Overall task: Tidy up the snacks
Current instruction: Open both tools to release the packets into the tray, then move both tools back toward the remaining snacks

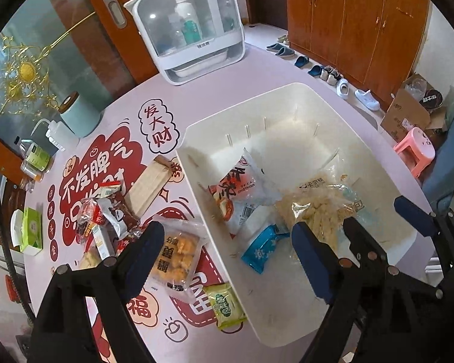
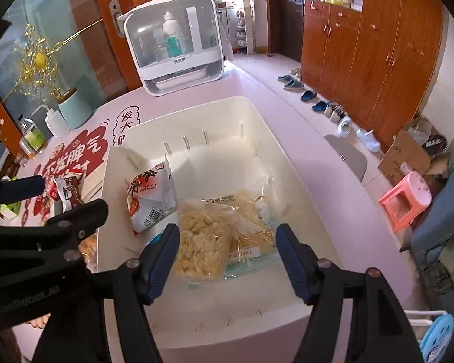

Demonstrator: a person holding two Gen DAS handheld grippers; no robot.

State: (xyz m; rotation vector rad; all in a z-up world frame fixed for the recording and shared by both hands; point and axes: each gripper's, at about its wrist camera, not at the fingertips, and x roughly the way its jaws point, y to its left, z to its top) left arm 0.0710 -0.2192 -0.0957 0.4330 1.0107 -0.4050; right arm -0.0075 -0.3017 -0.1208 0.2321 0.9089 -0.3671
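A white bin (image 1: 193,178) (image 2: 112,187) stands on the pink table. In it lie a red-and-white packet (image 1: 242,190) (image 2: 151,199), a blue packet (image 1: 263,248) and a clear bag of yellow puffs (image 1: 314,214) (image 2: 202,242). My right gripper (image 2: 228,260) (image 1: 384,227) hovers open over the puff bag, a pad on either side, not pressing it. My left gripper (image 1: 227,257) (image 2: 54,199) is open astride the bin's left wall and holds nothing. On the table beside the bin lie a clear pack of orange cakes (image 1: 175,254), a green packet (image 1: 225,302) and a heap of red and brown packets (image 1: 106,214).
A white cabinet with bottles (image 1: 190,30) stands at the table's back. A teal canister (image 1: 78,115), a squeeze bottle (image 1: 57,134), a green tissue box (image 1: 30,230) and a wooden block (image 1: 148,184) sit at left. Beyond the table's right edge are a pink stool (image 1: 414,148), shoes and cupboards.
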